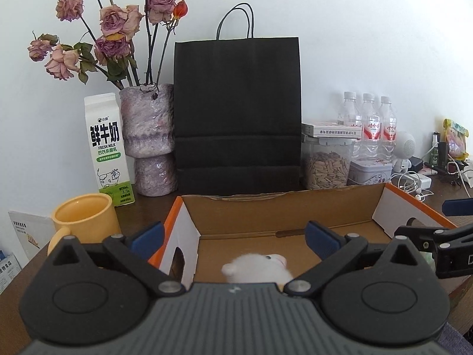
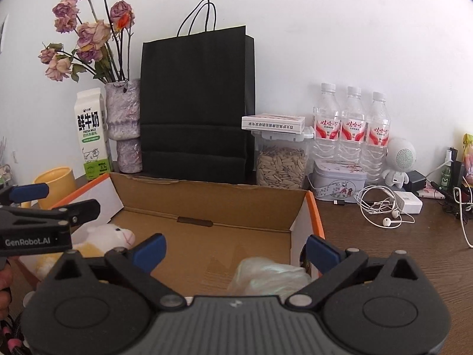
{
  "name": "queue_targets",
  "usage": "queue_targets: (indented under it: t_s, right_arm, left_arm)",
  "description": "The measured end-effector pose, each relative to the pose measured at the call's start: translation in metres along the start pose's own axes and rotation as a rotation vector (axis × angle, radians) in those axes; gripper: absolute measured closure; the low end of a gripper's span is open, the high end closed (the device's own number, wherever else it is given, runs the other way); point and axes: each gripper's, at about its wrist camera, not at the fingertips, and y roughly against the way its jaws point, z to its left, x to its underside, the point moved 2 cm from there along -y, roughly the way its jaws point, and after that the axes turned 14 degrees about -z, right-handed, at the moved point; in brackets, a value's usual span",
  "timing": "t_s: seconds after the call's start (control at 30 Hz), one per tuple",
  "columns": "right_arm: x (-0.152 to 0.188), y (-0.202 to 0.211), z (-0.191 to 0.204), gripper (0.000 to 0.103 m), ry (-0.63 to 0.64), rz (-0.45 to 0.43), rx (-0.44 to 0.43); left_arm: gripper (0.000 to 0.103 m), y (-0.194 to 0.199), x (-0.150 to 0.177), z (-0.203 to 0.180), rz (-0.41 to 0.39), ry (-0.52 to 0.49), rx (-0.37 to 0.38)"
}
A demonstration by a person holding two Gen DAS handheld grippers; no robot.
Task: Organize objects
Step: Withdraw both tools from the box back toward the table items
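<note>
Left wrist view, your left claw (image 1: 235,238) released above the plush (image 1: 257,269) in the box (image 1: 266,204), right wrist view, your right claw (image 2: 235,248) released over the bag (image 2: 266,275) in that box.

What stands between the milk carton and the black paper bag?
A mottled purple vase of dried roses stands between the milk carton and black paper bag, in both views.

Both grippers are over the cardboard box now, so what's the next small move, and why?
Probably draw both grippers back out of the cardboard box. The left gripper and right gripper stand open, with nothing pinched. The plush sheep and the crinkly plastic bag already lie on the box floor, so these placements look done. Then go for the next loose item.
</note>
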Motion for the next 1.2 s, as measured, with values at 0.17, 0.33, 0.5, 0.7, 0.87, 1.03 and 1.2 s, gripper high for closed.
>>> queue_targets:
  t_s: [0.17, 0.33, 0.5, 0.7, 0.87, 1.03, 1.2]
  right_arm:
    - [-0.001, 0.003, 0.002, 0.002, 0.000, -0.005, 0.003]
    - [-0.003, 0.010, 0.003, 0.002, 0.010, -0.023, 0.003]
    - [-0.002, 0.023, 0.002, 0.001, 0.018, -0.043, 0.005]
    - [0.003, 0.040, 0.002, 0.001, 0.036, -0.053, 0.017]
    - [0.009, 0.059, 0.005, 0.001, 0.051, -0.057, 0.022]
    - [0.010, 0.089, 0.010, 0.001, 0.040, -0.078, 0.012]
    - [0.008, 0.122, 0.016, 0.000, 0.015, -0.094, 0.013]
  left_arm:
    - [0.000, 0.001, -0.002, 0.007, -0.005, 0.045, -0.029]
    - [0.000, 0.008, -0.003, 0.014, -0.030, 0.067, -0.046]
    - [0.000, 0.018, -0.004, 0.018, -0.051, 0.056, -0.063]
    - [0.000, 0.034, -0.002, 0.023, -0.052, 0.041, -0.081]
    - [0.000, 0.053, -0.001, 0.026, -0.046, 0.038, -0.094]
    - [0.000, 0.084, -0.004, 0.027, -0.041, 0.044, -0.101]
    - [0.000, 0.111, -0.005, 0.025, -0.011, 0.081, -0.104]
